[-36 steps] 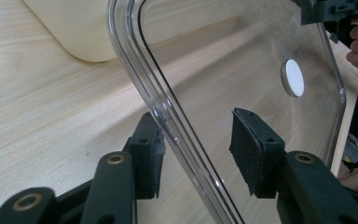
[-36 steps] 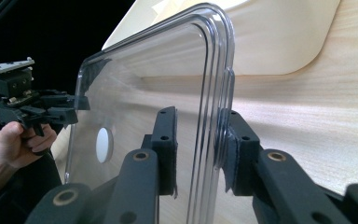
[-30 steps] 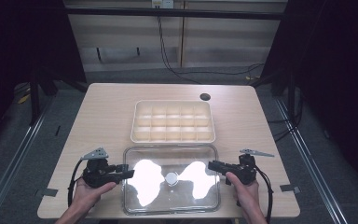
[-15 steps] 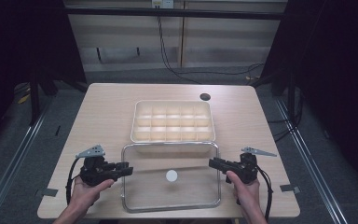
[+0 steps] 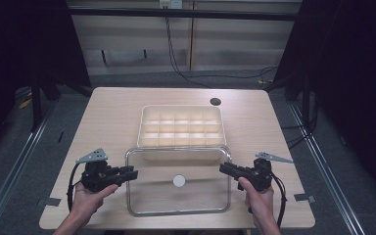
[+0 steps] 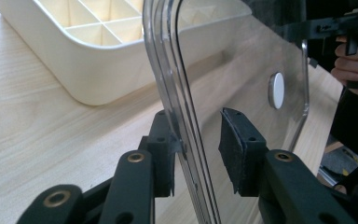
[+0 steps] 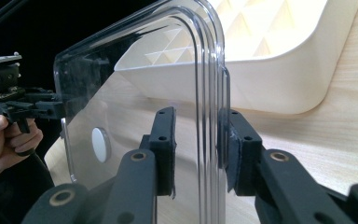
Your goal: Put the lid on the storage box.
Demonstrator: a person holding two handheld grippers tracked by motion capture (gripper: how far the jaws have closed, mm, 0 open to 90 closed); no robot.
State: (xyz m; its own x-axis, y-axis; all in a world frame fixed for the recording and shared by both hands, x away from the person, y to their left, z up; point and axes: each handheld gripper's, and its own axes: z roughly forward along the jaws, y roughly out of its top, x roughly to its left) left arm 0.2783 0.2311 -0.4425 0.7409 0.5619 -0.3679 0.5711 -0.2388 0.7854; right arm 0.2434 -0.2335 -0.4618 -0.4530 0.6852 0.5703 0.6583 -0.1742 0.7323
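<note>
Step in hand, as I read it: closing the box. On the table (image 5: pixel 107 112) the cream compartment tray (image 5: pixel 182 107) sits centre frame, open and w/ nothing in its cells. The clear lid (image 5: pixel 176 200) is in the lower centre of the high view, flat-ish, its far edge overlapping the tray's near wall, held btwn both tools.

The left gripper (image 5: pixel 129 173) is on the lid's left edge and the right gripper (image 5: pixel 223 168) on its right edge, at mid-height of the frame's lower third. Both sets of jaws have just been closing and are now narrow, w/ the lid rim btwn them. In the left gripper view one pad (image 6: pixel 163 149) lies against the rim. In the right gripper view the opposite pad (image 7: pixel 237 144) does. The other pad on each sits close behind clear plastic, so contact there is hard to read. I judge both are clamped on the lid.

Next move prob. calls for carrying the lid up-frame, level, both hands together, then squaring its corners over the tray before lowering.

Other bits: a small white disc (image 5: pixel 178 180) at the lid's centre and a dark hole (image 5: pixel 215 101) in the table at the tray's upper right, off the path. Nothing blocks the way; uneven hands could tilt the lid.
</note>
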